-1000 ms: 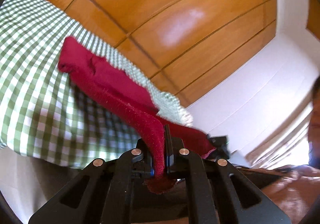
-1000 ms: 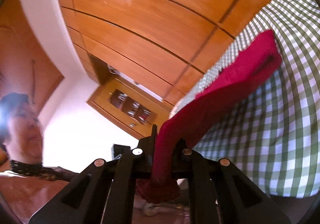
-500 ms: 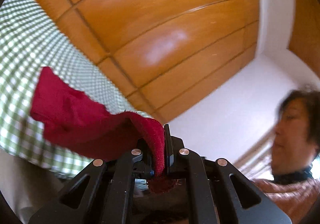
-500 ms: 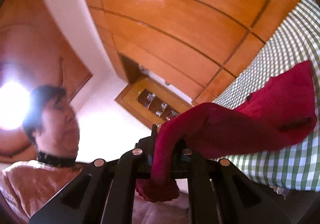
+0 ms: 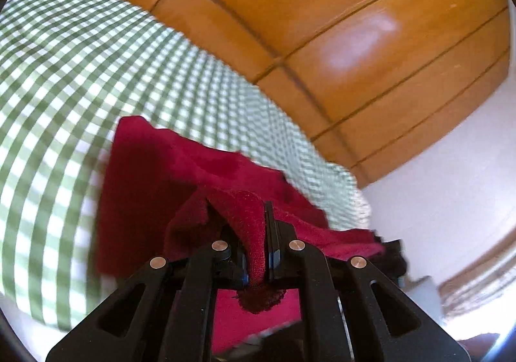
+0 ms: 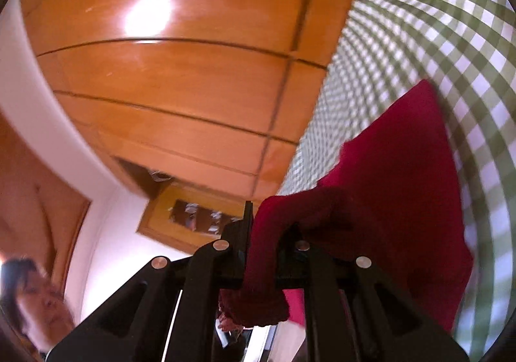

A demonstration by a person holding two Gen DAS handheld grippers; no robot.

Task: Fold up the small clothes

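Note:
A small dark red knitted garment point(image 5: 154, 175) hangs over the green-and-white checked bedcover point(image 5: 64, 65). My left gripper point(image 5: 258, 226) is shut on one corner of it, a fold of knit pinched between the jaws and a tuft poking out below. In the right wrist view my right gripper point(image 6: 264, 226) is shut on another corner of the same red garment point(image 6: 406, 187), which spreads out to the right in front of the checked bedcover point(image 6: 451, 23). The rest of the cloth sags between the two grippers.
Glossy wooden wardrobe panels point(image 5: 322, 23) rise behind the bed. A white wall point(image 5: 451, 184) is at the right of the left wrist view. A person's head point(image 6: 29, 300) shows at the lower left of the right wrist view, below a wooden cabinet point(image 6: 193, 220).
Both grippers swung back toward the bed and lower, still holding the garment. The red cloth now spreads wider over the checked cover. The person has left the left wrist view.

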